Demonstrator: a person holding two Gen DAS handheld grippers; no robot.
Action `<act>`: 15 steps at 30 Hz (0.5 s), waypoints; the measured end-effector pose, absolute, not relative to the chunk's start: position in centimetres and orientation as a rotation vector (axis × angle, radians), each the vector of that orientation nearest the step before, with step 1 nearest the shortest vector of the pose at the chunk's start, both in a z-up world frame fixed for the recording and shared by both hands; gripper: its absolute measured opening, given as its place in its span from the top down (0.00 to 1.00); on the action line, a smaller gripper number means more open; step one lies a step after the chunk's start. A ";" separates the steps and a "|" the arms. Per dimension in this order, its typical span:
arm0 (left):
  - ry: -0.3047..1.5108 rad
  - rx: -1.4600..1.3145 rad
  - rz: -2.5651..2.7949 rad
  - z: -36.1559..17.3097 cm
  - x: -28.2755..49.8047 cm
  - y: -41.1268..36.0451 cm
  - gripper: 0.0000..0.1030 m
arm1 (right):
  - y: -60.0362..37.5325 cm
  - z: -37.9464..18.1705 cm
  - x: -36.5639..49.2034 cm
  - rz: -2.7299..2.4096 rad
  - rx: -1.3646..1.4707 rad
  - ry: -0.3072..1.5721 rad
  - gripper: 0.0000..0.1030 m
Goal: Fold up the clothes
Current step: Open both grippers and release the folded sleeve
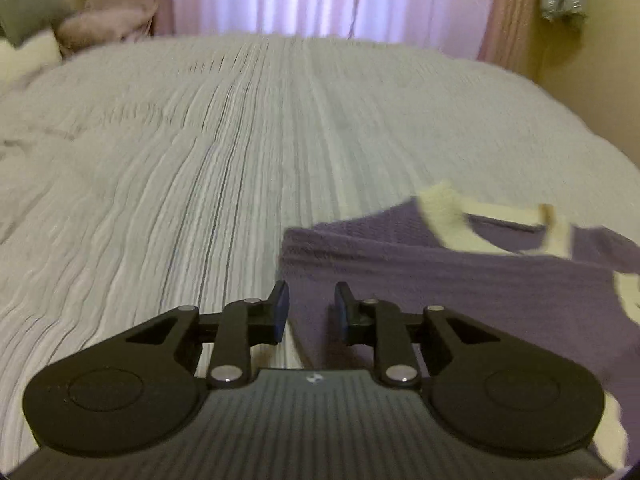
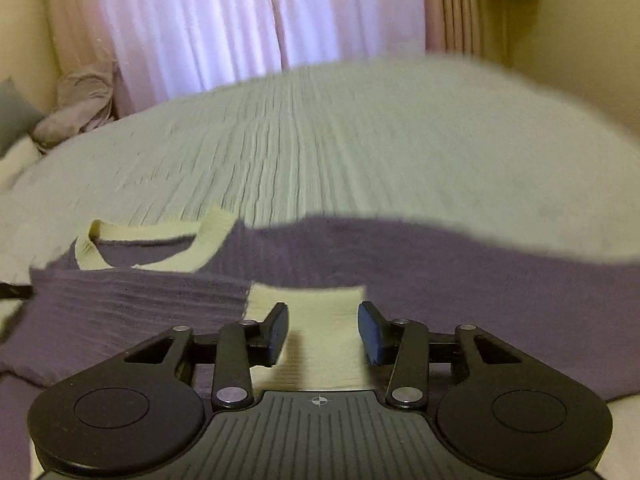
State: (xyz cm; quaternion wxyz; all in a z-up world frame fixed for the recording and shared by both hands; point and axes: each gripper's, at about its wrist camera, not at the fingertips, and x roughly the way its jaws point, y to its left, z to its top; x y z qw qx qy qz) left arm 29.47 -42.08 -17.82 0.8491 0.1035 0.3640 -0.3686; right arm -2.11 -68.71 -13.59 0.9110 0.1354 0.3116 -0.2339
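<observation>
Sweater — purple, cream-trimmed — lies on the bed, right of the left tool, whose jaws stand apart, empty, over its edge. Right view: the right tool gapes wider, holding nothing, its jaws either side of a cream cuff on the sweater's body. A sleeve fold seems in hand; next, each tool needs to close on cloth.

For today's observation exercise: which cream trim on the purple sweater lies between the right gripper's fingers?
The flat cream cuff, between the right gripper fingers; the cream collar lies farther left.
</observation>
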 end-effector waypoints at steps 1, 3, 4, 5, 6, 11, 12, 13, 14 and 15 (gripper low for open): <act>0.778 0.219 -0.788 -17.7 28.4 -41.5 0.77 | -68.3 -13.3 -2.6 -0.482 0.253 0.635 0.58; 0.817 0.273 -0.780 -18.5 26.5 -41.2 0.73 | -68.1 -14.3 -2.5 -0.470 0.256 0.701 0.58; 0.821 0.307 -0.752 -18.9 25.9 -41.3 0.68 | -68.1 -15.4 -2.1 -0.475 0.259 0.748 0.58; 0.822 0.337 -0.725 -19.0 25.2 -41.2 0.68 | -68.0 -15.7 -2.1 -0.486 0.262 0.766 0.58; 0.806 0.341 -0.704 -18.0 24.2 -40.8 0.68 | -67.8 -15.4 -2.5 -0.497 0.268 0.763 0.58; 0.729 0.341 -0.653 -12.5 17.9 -38.3 0.63 | -64.9 -11.1 -7.8 -0.532 0.305 0.693 0.58; 0.725 0.339 -0.676 -11.6 16.1 -37.6 0.59 | -64.0 -10.2 -9.3 -0.555 0.306 0.686 0.58; 0.722 0.349 -0.690 -10.8 14.4 -37.0 0.58 | -63.3 -9.5 -10.9 -0.580 0.314 0.683 0.58; 0.717 0.363 -0.674 -10.1 12.8 -36.2 0.58 | -62.6 -9.0 -12.6 -0.603 0.337 0.681 0.58; 0.711 0.378 -0.659 -9.5 11.2 -35.4 0.56 | -62.0 -8.6 -14.3 -0.617 0.375 0.674 0.58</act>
